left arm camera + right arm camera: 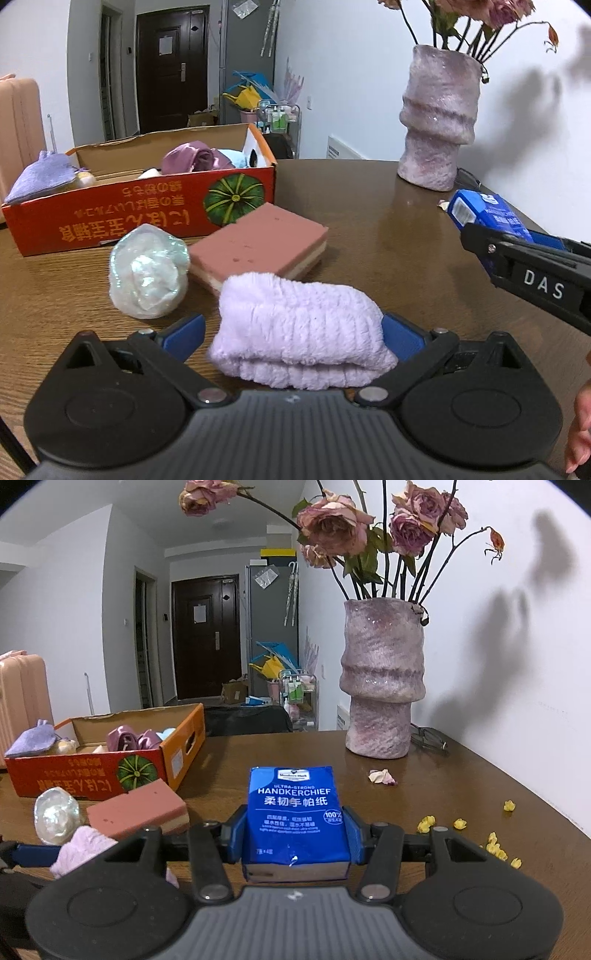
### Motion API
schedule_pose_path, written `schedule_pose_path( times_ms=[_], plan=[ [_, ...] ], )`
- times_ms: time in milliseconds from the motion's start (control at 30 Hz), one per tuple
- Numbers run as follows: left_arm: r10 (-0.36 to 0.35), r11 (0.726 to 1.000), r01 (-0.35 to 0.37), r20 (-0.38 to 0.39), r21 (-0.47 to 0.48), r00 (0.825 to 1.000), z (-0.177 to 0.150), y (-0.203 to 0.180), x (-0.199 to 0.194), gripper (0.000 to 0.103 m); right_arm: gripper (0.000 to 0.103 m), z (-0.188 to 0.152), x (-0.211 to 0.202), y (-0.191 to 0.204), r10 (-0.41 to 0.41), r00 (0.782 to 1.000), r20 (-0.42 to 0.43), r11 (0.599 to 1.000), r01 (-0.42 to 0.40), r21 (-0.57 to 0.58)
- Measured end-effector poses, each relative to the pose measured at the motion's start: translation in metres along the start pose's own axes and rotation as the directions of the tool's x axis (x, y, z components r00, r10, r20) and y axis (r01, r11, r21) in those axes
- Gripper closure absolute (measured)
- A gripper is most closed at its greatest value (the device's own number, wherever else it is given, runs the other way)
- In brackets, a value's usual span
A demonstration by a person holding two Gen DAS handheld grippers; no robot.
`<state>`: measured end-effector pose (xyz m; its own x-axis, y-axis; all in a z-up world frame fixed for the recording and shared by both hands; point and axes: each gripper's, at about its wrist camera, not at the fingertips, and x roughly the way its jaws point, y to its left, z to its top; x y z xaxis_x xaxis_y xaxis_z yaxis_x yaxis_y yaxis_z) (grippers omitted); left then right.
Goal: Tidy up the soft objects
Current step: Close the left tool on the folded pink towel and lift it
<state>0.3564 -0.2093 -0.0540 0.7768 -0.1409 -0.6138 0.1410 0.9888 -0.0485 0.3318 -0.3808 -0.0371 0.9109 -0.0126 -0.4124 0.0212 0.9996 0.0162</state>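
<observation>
Soft items are the subject; the receiving container is the open orange cardboard box with a pumpkin print (147, 218), standing at the far left of the brown wooden table (369, 229). It already holds a purple satin bundle (194, 157), a pale blue soft piece beside it and a lilac fabric pouch (44, 173) at its left end. Box lies ahead and to the left of both grippers; the left gripper (295, 332) is judged nearer. Its blue pads pinch a folded lilac fluffy sock (299, 332), long axis crosswise between the fingers, raised just above the table. The right gripper (295, 834) pinches a blue handkerchief tissue pack (295, 819), long axis pointing forward. Still on the table before the box: a pink two-layer sponge block (258, 247) and, touching its left edge, a pearly plastic-wrapped ball (147, 273)
</observation>
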Motion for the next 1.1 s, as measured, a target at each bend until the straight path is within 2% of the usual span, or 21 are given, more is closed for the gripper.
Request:
schedule_pose_path(
  times_ms=[367,500,567,767,933,1033,1100],
  plan=[
    [-0.052,0.999,0.052,-0.07,-0.009,0.996,-0.004,0.0,0.013,0.0,0.052,-0.001,0.004,0.0,-0.002,1.0,-0.013,1.0,0.002,0.001],
    [-0.056,0.998,0.055,-0.055,-0.009,0.997,-0.005,0.002,0.012,0.002,0.052,-0.001,0.005,0.0,-0.001,1.0,-0.017,1.0,0.001,0.002],
    [-0.068,0.998,0.068,-0.052,-0.002,0.996,-0.005,0.002,0.011,0.007,0.052,-0.002,0.005,0.0,0.0,1.0,-0.02,1.0,0.0,0.001],
    [-0.098,0.995,0.099,-0.028,0.021,0.995,-0.006,-0.001,0.004,0.03,0.052,-0.003,0.007,0.001,0.002,1.0,-0.026,1.0,-0.003,-0.003],
    [-0.114,0.993,0.114,0.004,0.037,0.993,-0.007,-0.002,-0.005,0.059,0.052,-0.006,0.007,0.003,0.002,1.0,-0.027,1.0,-0.002,-0.007],
    [-0.103,0.993,0.101,0.033,0.056,0.994,-0.008,-0.003,-0.011,0.067,0.052,-0.007,0.006,0.004,0.003,1.0,-0.022,1.0,-0.003,-0.011],
    [-0.095,0.994,0.093,0.046,0.055,0.994,-0.008,-0.001,-0.014,0.067,0.052,-0.008,0.005,0.005,0.003,1.0,-0.016,1.0,-0.003,-0.017]
  ],
)
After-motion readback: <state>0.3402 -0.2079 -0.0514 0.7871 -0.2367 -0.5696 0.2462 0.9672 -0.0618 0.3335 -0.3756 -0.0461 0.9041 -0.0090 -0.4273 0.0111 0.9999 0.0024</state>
